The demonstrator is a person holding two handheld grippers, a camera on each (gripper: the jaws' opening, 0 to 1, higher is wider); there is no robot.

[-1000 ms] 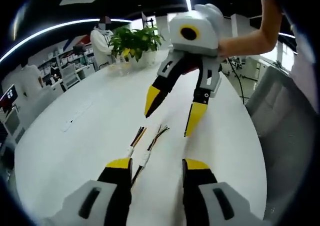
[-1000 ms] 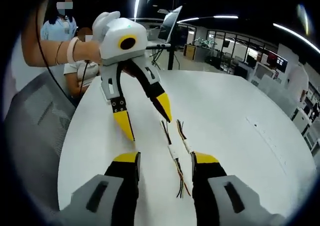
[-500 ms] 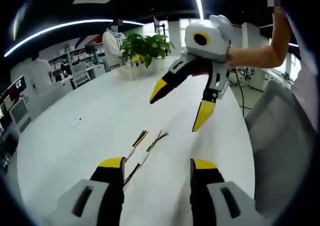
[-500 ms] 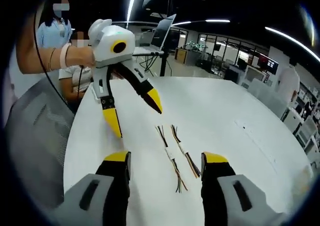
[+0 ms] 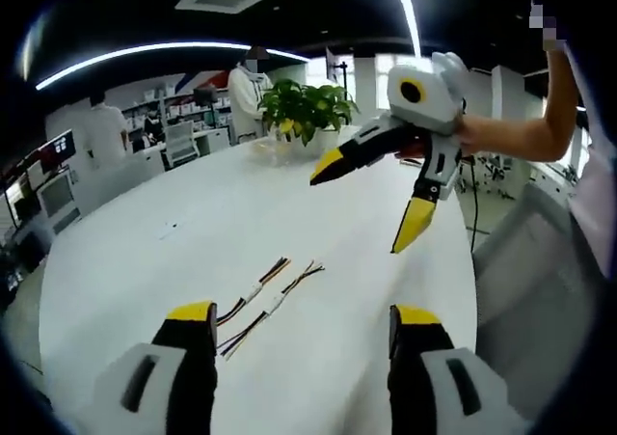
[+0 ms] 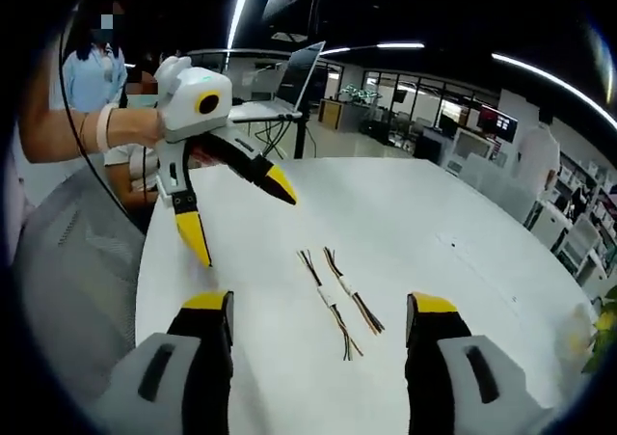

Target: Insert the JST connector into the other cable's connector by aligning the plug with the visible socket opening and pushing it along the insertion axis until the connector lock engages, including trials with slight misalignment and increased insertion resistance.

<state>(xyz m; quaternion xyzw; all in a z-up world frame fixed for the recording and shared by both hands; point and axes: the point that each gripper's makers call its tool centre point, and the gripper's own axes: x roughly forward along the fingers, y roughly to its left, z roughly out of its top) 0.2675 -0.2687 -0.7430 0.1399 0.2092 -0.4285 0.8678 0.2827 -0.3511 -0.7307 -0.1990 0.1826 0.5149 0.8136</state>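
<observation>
Office space with ceiling light strips surrounds a large white oval table (image 5: 145, 281), seen also in the right gripper view (image 6: 463, 223). At the far left of the left gripper view stand desks with monitors, and a person in white (image 5: 101, 131) stands beyond the table edge; further along, at the table's far end, sits a potted green plant (image 5: 307, 107) with another person behind it. On the table, near its middle, two short cables lie side by side, close but apart: the left cable (image 5: 253, 295) and the right cable (image 5: 280, 297), each with a small white JST connector partway along and coloured wires fanning out at both ends. The left gripper (image 5: 301, 324) hangs above the table on the near side of them, its yellow-tipped jaws spread wide and holding nothing. Right of the plant, the right gripper (image 5: 371, 199) is held in the air by a person's hand, its jaws also spread wide and empty, well above the cables. In the right gripper view, the left gripper (image 6: 236, 213) comes in from the left, held by a bare arm with a wristband, beside a grey chair back (image 6: 67, 261); the two cables (image 6: 335, 295) lie just ahead between the right gripper's (image 6: 318, 305) own jaws, untouched; a laptop (image 6: 289, 78) stands on a stand behind.
</observation>
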